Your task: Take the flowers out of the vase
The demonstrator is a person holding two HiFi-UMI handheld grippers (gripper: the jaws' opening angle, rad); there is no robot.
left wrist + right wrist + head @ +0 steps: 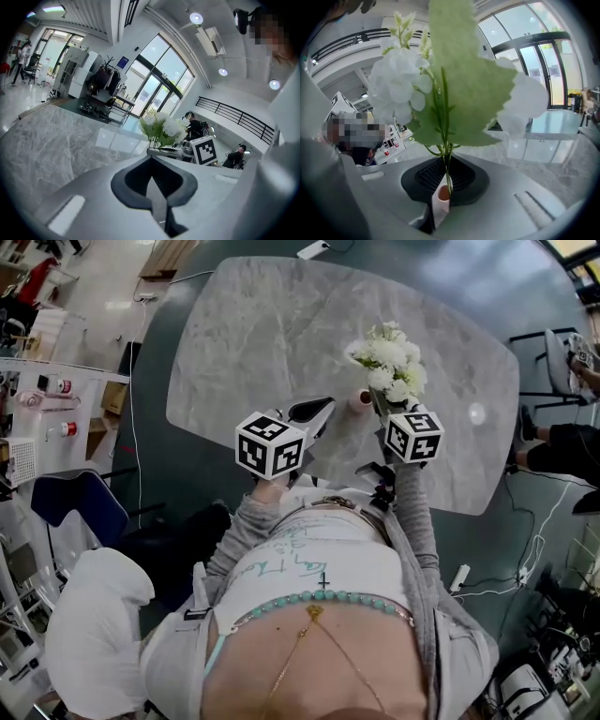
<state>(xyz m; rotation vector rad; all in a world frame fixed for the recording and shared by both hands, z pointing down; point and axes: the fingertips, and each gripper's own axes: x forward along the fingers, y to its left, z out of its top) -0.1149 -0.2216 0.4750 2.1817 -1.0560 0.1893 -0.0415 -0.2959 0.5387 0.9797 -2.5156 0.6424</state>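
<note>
A bunch of white flowers (387, 357) with green leaves stands in a small pinkish vase (360, 399) on the grey marble table (281, 324). My right gripper (382, 409) is shut on the green stems (446, 164) just above the vase's mouth (442, 193). The blooms (401, 79) and a large leaf (473, 79) fill the right gripper view. My left gripper (323, 409) hovers just left of the vase, its jaws together with nothing between them. In the left gripper view the flowers (161, 129) show ahead, with the right gripper's marker cube (204, 150) beside them.
A small white round spot (477, 413) lies on the table's right side. A blue chair (80, 507) stands on the floor at the left. People sit beyond the table's right edge (562, 446). Cables run over the floor at the lower right (525, 559).
</note>
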